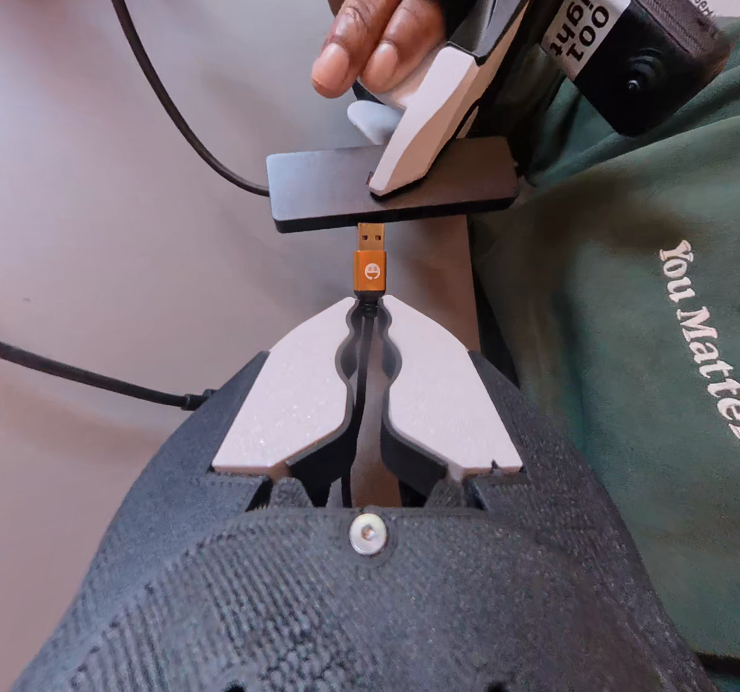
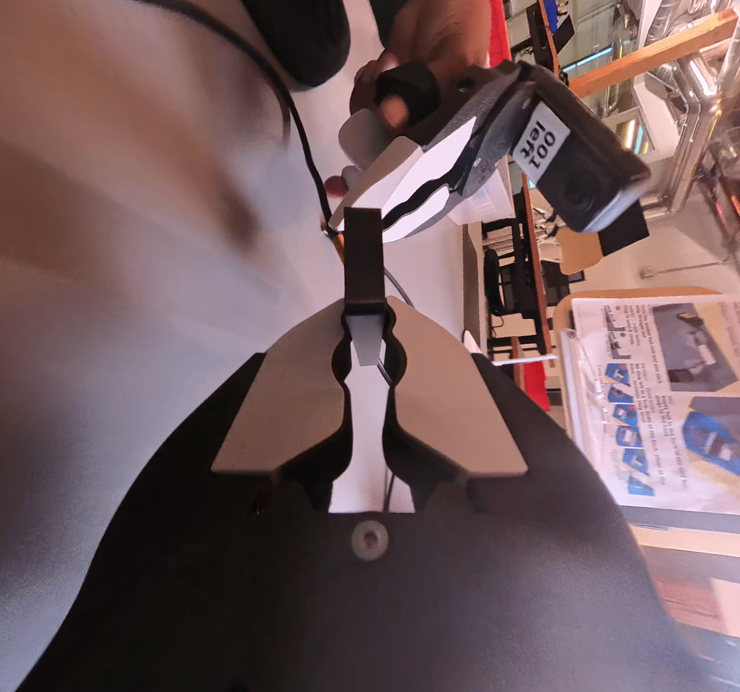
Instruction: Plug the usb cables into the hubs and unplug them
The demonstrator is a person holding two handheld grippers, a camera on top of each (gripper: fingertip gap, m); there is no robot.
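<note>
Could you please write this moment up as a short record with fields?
left gripper: shut on the cable just behind the orange plug
orange plug: metal tip at the edge of the hub, most of the metal still showing
hub: black, flat, held off the table
right gripper: shut on the hub
hub lead: black, runs off from the hub's left end
table: pale surface behind
</note>
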